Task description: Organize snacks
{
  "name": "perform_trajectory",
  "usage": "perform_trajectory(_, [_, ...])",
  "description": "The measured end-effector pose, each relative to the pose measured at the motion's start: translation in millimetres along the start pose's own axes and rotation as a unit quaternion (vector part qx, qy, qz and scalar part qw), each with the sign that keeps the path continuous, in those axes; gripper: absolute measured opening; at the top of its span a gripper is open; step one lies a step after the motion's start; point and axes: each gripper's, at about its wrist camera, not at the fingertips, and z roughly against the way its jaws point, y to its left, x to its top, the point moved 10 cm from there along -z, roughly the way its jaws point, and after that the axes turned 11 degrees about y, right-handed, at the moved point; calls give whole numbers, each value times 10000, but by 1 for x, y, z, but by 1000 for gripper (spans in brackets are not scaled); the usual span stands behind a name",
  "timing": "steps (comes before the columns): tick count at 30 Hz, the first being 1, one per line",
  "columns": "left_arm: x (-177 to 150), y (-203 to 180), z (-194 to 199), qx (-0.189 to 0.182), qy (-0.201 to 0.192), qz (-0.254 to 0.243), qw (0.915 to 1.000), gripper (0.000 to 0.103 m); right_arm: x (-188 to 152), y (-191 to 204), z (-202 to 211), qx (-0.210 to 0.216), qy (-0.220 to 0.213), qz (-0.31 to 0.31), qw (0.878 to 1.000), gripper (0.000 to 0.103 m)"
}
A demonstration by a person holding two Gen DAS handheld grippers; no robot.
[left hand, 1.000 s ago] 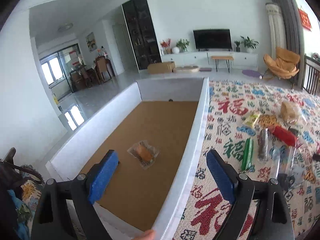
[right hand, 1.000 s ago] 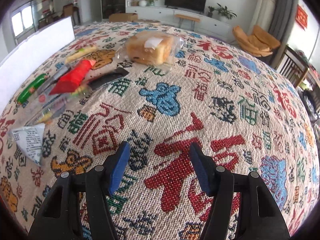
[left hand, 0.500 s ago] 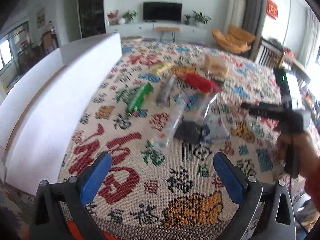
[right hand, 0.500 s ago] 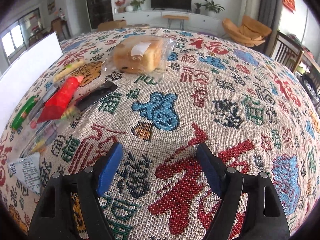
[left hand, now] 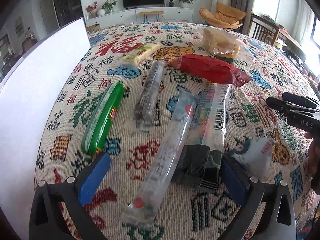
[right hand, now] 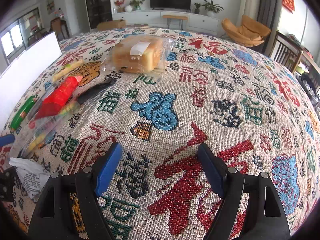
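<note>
Snacks lie spread on the patterned desk (left hand: 260,64); in the left wrist view the left tongs (left hand: 166,180) are wide open, their jaws have just been opening, and they stand on both sides of the near end of a clear long packet (left hand: 170,150) without pressing it; its long axis runs from near-left to far-right, a little slanted to the line of the tongs; a dark packet (left hand: 200,166) lies just beside it on the right, also between the jaws; the green stick (left hand: 102,118) is to the left, near the white box wall (left hand: 40,80); the right tongs (left hand: 280,105) are at the right edge, well apart.

In the right wrist view the right tongs (right hand: 160,164) are open with only bare cloth between them, jaws just opened wider; the bread bag (right hand: 140,56) lies far ahead, slightly left; the left tongs seem nearer to the long packets.
</note>
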Motion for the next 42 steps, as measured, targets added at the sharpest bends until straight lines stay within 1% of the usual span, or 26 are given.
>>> perform_trajectory(2, [4, 0, -1, -114, -73, -124, 9998, 103, 0, 0, 0, 1, 0, 0, 10000, 81])
perform_trajectory(42, [4, -1, -1, -95, -75, -162, 9998, 103, 0, 0, 0, 0, -1, -2, 10000, 82])
